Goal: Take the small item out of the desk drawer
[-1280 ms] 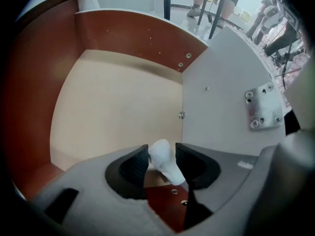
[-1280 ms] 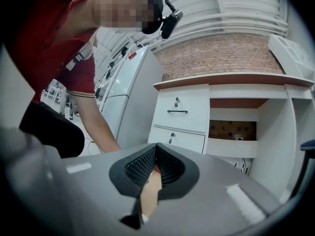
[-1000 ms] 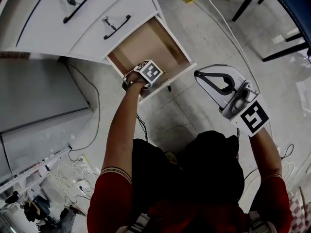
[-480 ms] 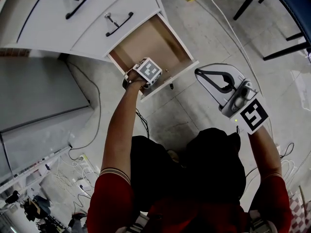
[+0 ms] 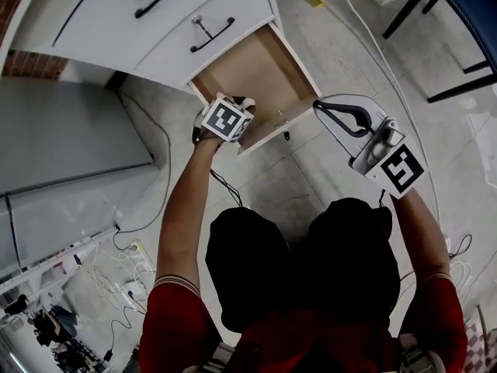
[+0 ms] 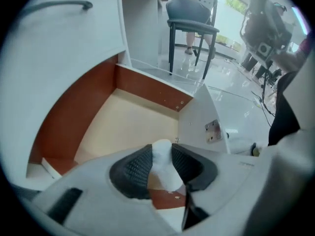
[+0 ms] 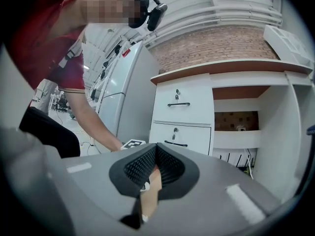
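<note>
Small item (image 6: 165,167), perhaps foam, pinched in left claw (image 6: 161,156), above open drawer (image 6: 123,127)

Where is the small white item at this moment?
In the left gripper view the small white item sits clamped between the left gripper's jaws, at the front edge of the open drawer.

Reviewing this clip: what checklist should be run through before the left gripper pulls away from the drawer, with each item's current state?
1. Small white item clamped between the jaws of the left gripper: ok.
2. Item sits deep enough in the pads, with only its tip showing past them: ok.
3. Drawer open wide enough for the way out: ok.
4. Item lifted above the drawer's front edge: cannot tell.
5. Right gripper off to the side of the drawer, jaws together on nothing: ok.
</note>
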